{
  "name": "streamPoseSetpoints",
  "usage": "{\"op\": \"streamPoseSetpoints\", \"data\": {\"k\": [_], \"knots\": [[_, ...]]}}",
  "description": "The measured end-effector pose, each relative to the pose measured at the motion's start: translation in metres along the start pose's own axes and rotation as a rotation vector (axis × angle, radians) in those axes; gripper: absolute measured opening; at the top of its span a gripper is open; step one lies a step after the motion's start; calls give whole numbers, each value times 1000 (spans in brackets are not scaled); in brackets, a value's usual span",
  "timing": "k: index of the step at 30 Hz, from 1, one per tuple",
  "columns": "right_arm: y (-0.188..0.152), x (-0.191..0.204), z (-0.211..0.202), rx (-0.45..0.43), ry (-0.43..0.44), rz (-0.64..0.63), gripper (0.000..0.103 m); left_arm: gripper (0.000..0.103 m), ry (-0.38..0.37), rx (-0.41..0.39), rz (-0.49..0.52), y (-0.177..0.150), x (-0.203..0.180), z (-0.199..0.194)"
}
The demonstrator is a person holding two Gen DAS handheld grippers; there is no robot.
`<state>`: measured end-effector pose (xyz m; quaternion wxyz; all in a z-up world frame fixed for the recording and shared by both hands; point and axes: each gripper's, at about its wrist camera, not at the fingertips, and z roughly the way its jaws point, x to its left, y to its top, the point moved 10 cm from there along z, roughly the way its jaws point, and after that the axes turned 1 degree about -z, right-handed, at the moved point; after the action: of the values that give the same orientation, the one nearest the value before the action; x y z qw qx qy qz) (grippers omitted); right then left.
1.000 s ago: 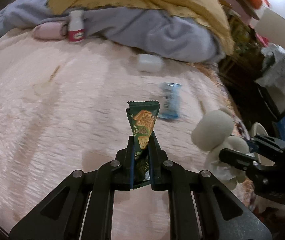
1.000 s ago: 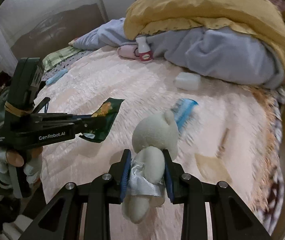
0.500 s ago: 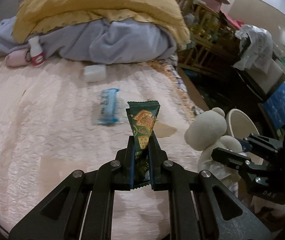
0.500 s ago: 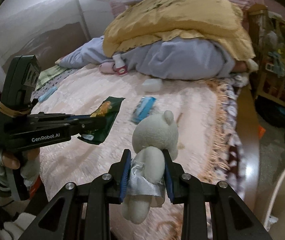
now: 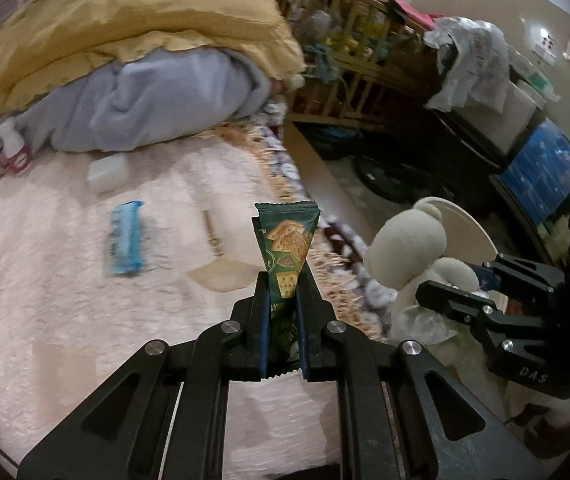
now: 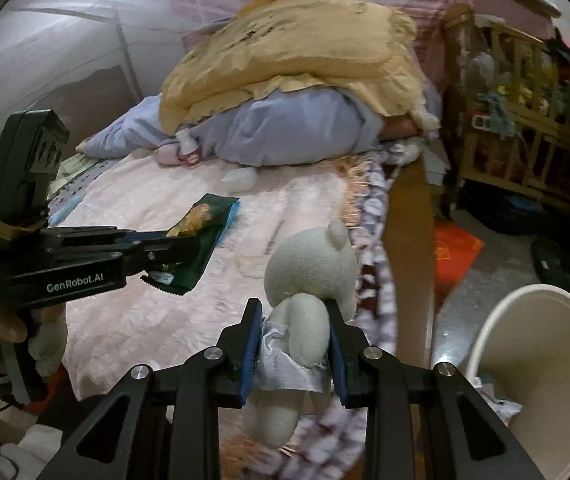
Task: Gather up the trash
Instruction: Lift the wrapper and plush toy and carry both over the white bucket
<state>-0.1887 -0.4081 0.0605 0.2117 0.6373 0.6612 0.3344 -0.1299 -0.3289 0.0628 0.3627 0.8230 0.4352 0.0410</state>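
Both of your grippers have swung rightward since a second ago, away from the middle of the bed and out toward its fringed edge, so the white plastic bin (image 6: 541,364) on the floor now shows at the lower right of the right wrist view. Your left gripper (image 5: 281,296) is clamped narrow on the dark green cracker wrapper (image 5: 286,240) — the packet stands upright between the fingers, its sealed top edge uppermost, above the pale pink bedspread (image 5: 65,280) near the edge. Your right gripper (image 6: 295,330) is pinched on the body of the cream plush bear with a silvery skirt (image 6: 311,280), head up and legs dangling below the fingers, held over the patterned fringe of the bed and just left of the bin. In the right wrist view your gloved left hand (image 6: 13,332) grips its handle upright, the tool reaching in level from the left. Left on the bedspread are a light blue snack wrapper (image 5: 124,242), blurred, and a small white block (image 5: 107,170) near the grey-lilac quilt (image 5: 145,100) under a mustard-yellow blanket (image 5: 145,28).
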Motion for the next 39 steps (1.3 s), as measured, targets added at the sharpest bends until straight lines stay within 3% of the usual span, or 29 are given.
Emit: {"op": "streamPoseSetpoints", "data": {"k": [13,39], "knots": [[-13,-57,-29,-21,-85,84,29,9,-54,30,102,5,-63,26],[-32,-108,-57,-29,-168,161,29,9,-91,59,182,13,-114,45]]}}
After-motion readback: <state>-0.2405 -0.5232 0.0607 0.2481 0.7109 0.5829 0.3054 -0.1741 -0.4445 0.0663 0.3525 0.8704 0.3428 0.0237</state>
